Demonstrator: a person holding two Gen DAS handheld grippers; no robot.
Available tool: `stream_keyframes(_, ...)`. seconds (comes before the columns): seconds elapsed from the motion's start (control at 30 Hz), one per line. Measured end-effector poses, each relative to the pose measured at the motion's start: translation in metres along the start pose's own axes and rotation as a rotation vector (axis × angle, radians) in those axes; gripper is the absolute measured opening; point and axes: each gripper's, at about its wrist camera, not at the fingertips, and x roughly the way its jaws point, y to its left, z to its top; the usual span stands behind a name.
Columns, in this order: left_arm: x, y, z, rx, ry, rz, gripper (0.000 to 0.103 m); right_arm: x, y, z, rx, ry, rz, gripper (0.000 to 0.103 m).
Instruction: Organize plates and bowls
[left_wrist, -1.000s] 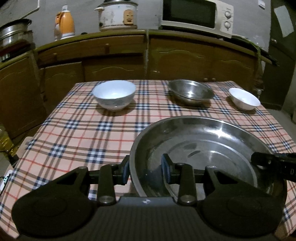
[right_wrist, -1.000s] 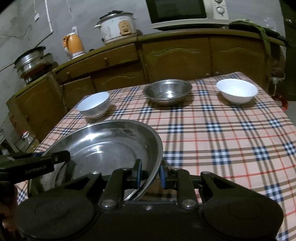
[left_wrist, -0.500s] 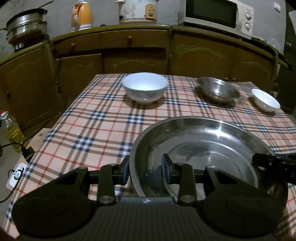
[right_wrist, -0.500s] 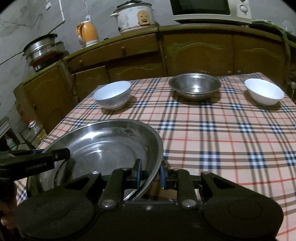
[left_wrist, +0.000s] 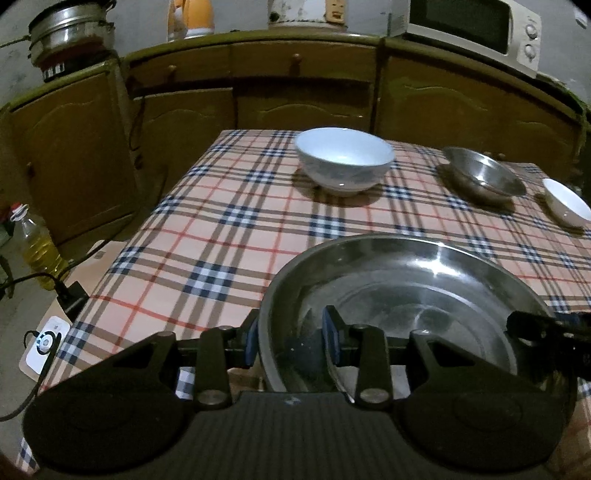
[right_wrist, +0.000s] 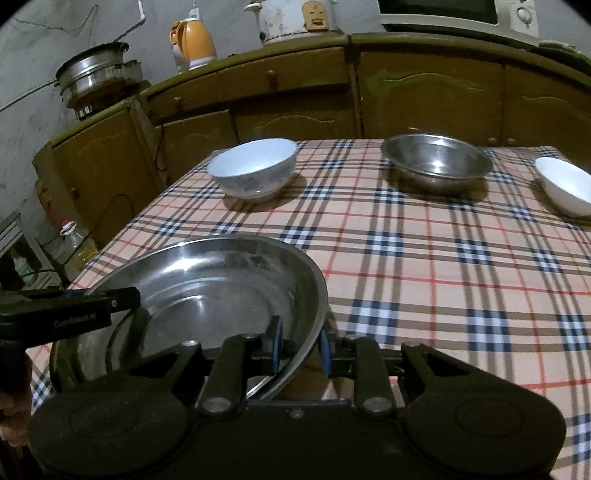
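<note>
Left gripper (left_wrist: 290, 341) and right gripper (right_wrist: 298, 347) fingers clamped on opposite rims of large round steel basin (left_wrist: 406, 295) | rigid, slick; two-rim hold suits it

Big steel basin (left_wrist: 406, 295), shiny, empty, round w/ a wide rim, sits at the near-left part of the table, tipped a bit. Left gripper (left_wrist: 290, 341) pinches its left rim, right gripper (right_wrist: 298, 345) pinches the right rim. Farther back, in a row: white bowl w/ faint blue pattern (right_wrist: 253, 170), upright; small steel bowl (right_wrist: 436, 162) in the middle; small plain white bowl (right_wrist: 565, 184) at far right. All empty, well apart.
</note>
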Motion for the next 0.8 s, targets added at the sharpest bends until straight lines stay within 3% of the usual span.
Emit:
stream_keyframes(0.33,0.021,0.016,0.000,-0.040,0.021,0.026,0.035,0.029,0.011,-0.001,-0.008,0.014,0.009,0.028)
stream_keyframes(0.8,0.025,0.022,-0.005,-0.099,0.005,0.039,0.035,0.036,0.009,-0.005,0.006,0.009,0.031,0.028)
